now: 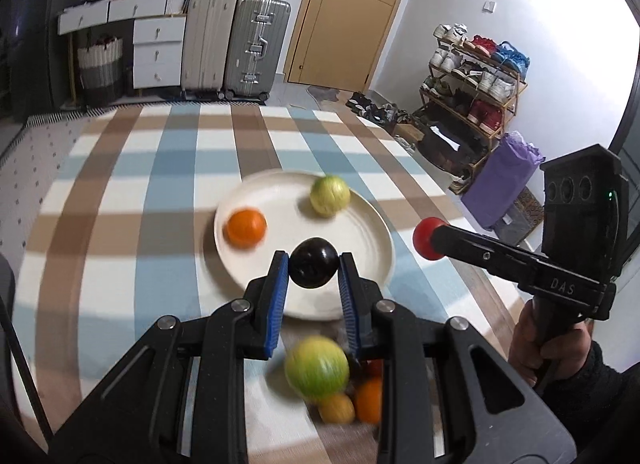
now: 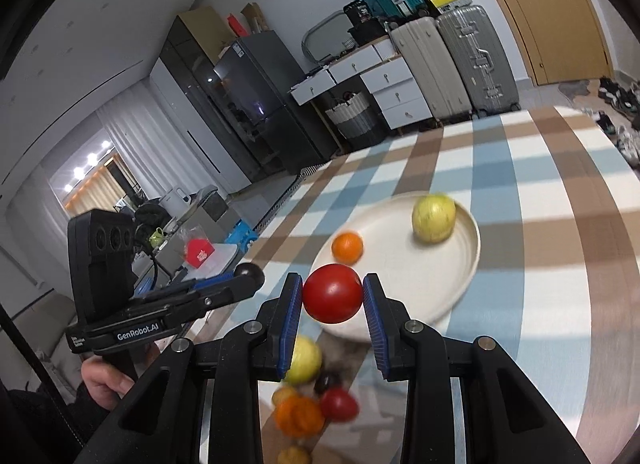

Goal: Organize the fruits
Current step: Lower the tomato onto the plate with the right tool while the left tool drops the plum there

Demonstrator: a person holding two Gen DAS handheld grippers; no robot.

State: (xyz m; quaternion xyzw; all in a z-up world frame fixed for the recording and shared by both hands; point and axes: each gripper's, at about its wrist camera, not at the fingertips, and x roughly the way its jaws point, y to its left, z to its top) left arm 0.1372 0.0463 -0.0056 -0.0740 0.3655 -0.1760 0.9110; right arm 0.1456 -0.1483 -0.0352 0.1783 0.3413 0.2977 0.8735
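My left gripper (image 1: 313,267) is shut on a dark plum (image 1: 313,269) and holds it over the near edge of the cream plate (image 1: 368,224). The plate holds an orange (image 1: 245,227) and a green apple (image 1: 329,195). My right gripper (image 2: 332,293) is shut on a red tomato (image 2: 333,293) above the plate's (image 2: 460,264) near-left edge; it also shows at the right of the left wrist view (image 1: 430,238). A pile of fruit lies below the grippers: a green apple (image 1: 316,367), oranges (image 1: 369,399) and a tomato (image 2: 339,404).
The table wears a checked cloth (image 1: 120,192). Its right edge runs near a shoe rack (image 1: 472,104) and a purple bag (image 1: 500,180). Suitcases (image 1: 236,40) and drawers (image 1: 158,50) stand beyond the far edge.
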